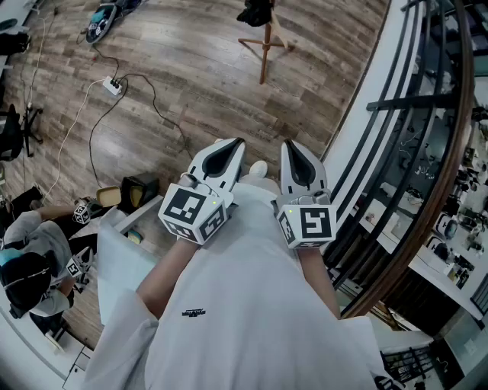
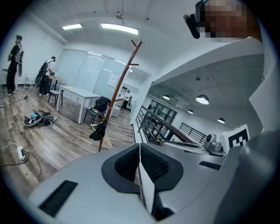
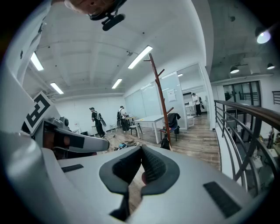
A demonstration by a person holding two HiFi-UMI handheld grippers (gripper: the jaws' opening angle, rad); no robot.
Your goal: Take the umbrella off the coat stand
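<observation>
Dangling black umbrella (image 1: 256, 11), wooden coat stand (image 1: 264, 50)

Wearer: white short-sleeved T-shirt (image 1: 252, 305), small black logo (image 1: 194, 312) at 9 o'clock on it. L gripper (image 1: 235, 145) & R gripper (image 1: 293, 152): pale grey shells, black ribbed pads (image 2: 153, 164); b/w marker cube (image 1: 191, 213) at 6 o'clock of each

The coat stand (image 2: 108, 113) is a thin brown wooden pole with short pegs, and it stands upright on spread legs on the wooden floor (image 2: 57, 144). The umbrella (image 2: 99, 131) is black and folded, and it hangs low on the pole, just above the legs.
</observation>
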